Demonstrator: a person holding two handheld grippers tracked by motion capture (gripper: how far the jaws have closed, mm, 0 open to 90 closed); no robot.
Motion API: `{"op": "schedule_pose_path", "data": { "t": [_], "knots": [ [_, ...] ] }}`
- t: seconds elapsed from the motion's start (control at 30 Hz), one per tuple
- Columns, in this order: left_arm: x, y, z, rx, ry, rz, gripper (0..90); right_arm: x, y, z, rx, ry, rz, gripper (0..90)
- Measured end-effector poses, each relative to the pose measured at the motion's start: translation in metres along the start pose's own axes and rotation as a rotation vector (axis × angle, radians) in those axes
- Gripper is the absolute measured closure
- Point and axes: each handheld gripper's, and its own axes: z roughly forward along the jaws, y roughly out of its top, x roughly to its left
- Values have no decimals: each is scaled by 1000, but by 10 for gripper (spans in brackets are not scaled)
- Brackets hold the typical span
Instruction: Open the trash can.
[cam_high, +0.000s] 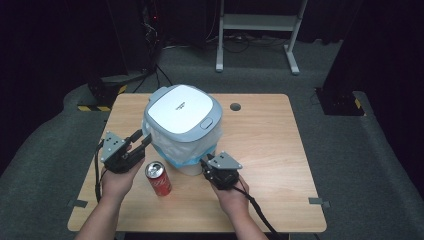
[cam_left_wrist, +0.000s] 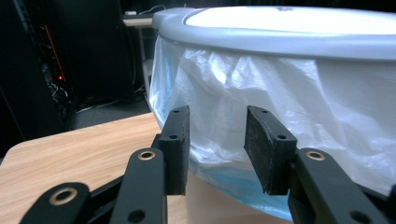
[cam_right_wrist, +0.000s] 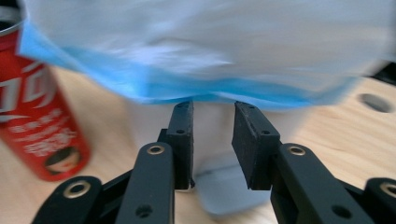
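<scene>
A white pedal bin with a grey-blue lid (cam_high: 182, 112) stands mid-table, and a white and blue plastic liner (cam_high: 165, 147) hangs down over its rim. My left gripper (cam_high: 142, 139) points at the bin's left side. Its jaws stand apart just short of the liner (cam_left_wrist: 289, 93) with nothing between them (cam_left_wrist: 217, 123). My right gripper (cam_high: 206, 161) sits low at the bin's front. Its jaws are apart (cam_right_wrist: 212, 109) under the liner's blue edge (cam_right_wrist: 187, 86), above a grey-blue pedal (cam_right_wrist: 229, 193). A red soda can (cam_high: 158, 178) (cam_right_wrist: 37, 126) stands upright between the two hands.
The wooden table (cam_high: 265, 150) has a round cable hole (cam_high: 235, 106) behind and to the right of the bin. Past its far edge are a white metal stand (cam_high: 257, 22) and dark equipment with cables (cam_high: 147, 30). Grey carpet surrounds the table.
</scene>
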Motion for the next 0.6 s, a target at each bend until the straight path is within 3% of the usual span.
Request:
{"op": "schedule_pose_path", "data": {
  "t": [0.03,0.1,0.13,0.17,0.23,0.37,0.47,0.6],
  "knots": [
    [0,0,2,5,1,2,614,-16,2,-8,-19,-36,32,709],
    [-1,1,8,15,1,0,617,-32,9,-14,-48,-65,70,728],
    [-1,1,8,15,1,0,620,-32,9,-14,-48,-65,70,728],
    [-2,1,10,16,2,1,622,-44,19,-14,-66,-93,82,734],
    [-2,3,15,23,9,1,623,-51,29,-10,-68,-101,86,740],
    [0,5,17,25,18,-11,629,-52,35,-8,-71,-92,88,738],
    [3,6,21,24,18,-13,638,-40,18,-12,-43,-79,53,721],
    [5,7,24,27,17,-20,642,-39,-2,-20,-34,-71,85,724]
  ]
}}
